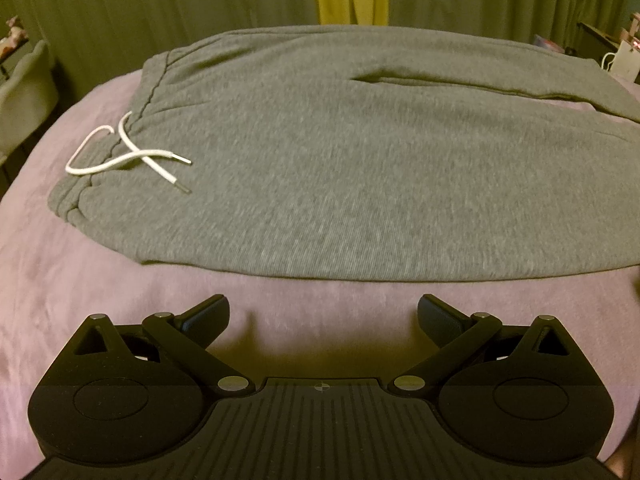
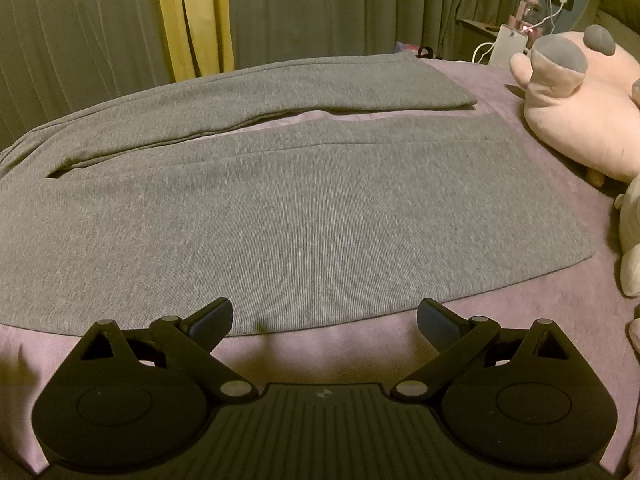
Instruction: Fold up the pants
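Observation:
Grey sweatpants (image 1: 320, 168) lie flat on a pink bed sheet (image 1: 80, 280), waistband at the left with a white drawstring (image 1: 128, 156). The right wrist view shows the two legs (image 2: 280, 208) reaching right, the far leg (image 2: 320, 88) split from the near one. My left gripper (image 1: 323, 316) is open and empty, just short of the pants' near edge by the hip. My right gripper (image 2: 325, 318) is open and empty at the near edge of the near leg.
Pink plush toys (image 2: 580, 100) sit on the bed just right of the leg cuffs. Green and yellow curtains (image 2: 192, 16) hang behind the bed. A nightstand with cables and a charger (image 2: 508, 40) stands at the far right.

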Demonstrator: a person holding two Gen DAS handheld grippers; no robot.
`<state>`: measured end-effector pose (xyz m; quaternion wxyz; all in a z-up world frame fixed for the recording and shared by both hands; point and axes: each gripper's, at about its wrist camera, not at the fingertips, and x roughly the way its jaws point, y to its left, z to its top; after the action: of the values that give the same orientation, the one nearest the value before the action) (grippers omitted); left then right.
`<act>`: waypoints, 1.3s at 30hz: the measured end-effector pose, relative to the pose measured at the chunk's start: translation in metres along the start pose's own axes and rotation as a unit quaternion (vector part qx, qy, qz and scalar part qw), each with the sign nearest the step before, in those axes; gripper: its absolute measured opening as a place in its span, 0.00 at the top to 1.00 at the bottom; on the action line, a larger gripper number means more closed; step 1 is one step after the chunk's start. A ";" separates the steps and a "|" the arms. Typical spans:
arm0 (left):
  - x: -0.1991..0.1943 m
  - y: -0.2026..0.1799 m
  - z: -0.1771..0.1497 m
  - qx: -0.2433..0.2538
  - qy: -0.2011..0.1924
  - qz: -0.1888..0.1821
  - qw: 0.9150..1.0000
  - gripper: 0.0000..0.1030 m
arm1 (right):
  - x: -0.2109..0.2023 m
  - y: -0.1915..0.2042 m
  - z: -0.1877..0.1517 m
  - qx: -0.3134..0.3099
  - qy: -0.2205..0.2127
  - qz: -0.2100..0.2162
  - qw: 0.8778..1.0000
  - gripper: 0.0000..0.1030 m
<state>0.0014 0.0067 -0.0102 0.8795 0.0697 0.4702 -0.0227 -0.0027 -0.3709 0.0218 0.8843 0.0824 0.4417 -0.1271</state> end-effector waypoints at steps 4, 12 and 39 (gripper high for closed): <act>0.000 0.000 0.000 0.000 0.001 0.000 1.000 0.00 | 0.000 0.000 0.000 0.000 0.000 0.000 1.000 0.04; 0.000 0.000 0.000 0.000 0.005 0.001 1.000 0.00 | 0.001 -0.002 0.001 0.007 0.004 0.003 1.000 0.04; -0.004 0.001 0.008 -0.018 0.011 0.009 1.000 0.00 | -0.004 -0.015 0.001 0.038 -0.006 0.048 0.998 0.04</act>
<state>0.0060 0.0064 -0.0027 0.8754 0.0579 0.4799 -0.0054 -0.0089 -0.3851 0.0246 0.8883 0.1360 0.4267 -0.1017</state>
